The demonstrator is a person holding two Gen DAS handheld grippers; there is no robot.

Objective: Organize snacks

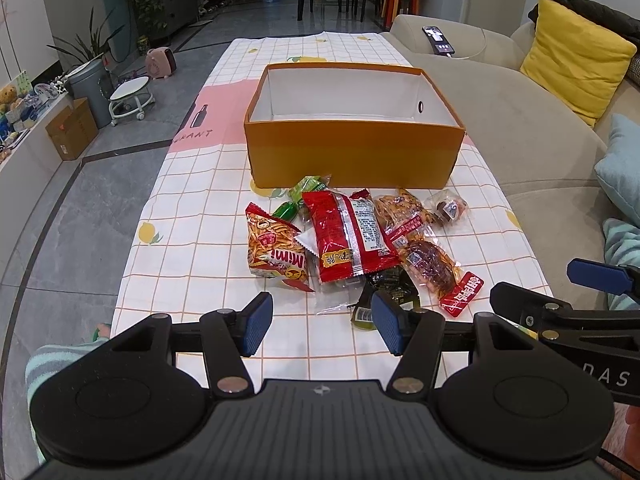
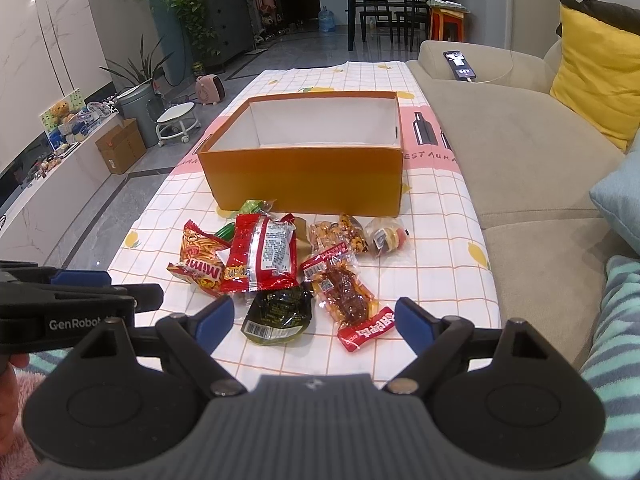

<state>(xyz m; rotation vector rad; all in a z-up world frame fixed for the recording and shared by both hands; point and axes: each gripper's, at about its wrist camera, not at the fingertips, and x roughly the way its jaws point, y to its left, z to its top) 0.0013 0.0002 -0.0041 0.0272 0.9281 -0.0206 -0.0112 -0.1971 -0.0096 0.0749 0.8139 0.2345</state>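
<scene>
Blue-padded left gripper (image 1: 320, 326) and right gripper (image 2: 310, 328) hover side by side, angled down over the snack pile (image 1: 352, 240), jaws apart, gripping nothing; orange box (image 1: 352, 152) beyond.

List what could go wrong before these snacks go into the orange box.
1. The snack packets overlap: the red packet lies partly on the Mimi bag, so a grab may drag both.
2. The dark flat pouch lies flat on the tablecloth; an open claw may pinch cloth.
3. The box has a tall near wall; low carries could hit it.
</scene>
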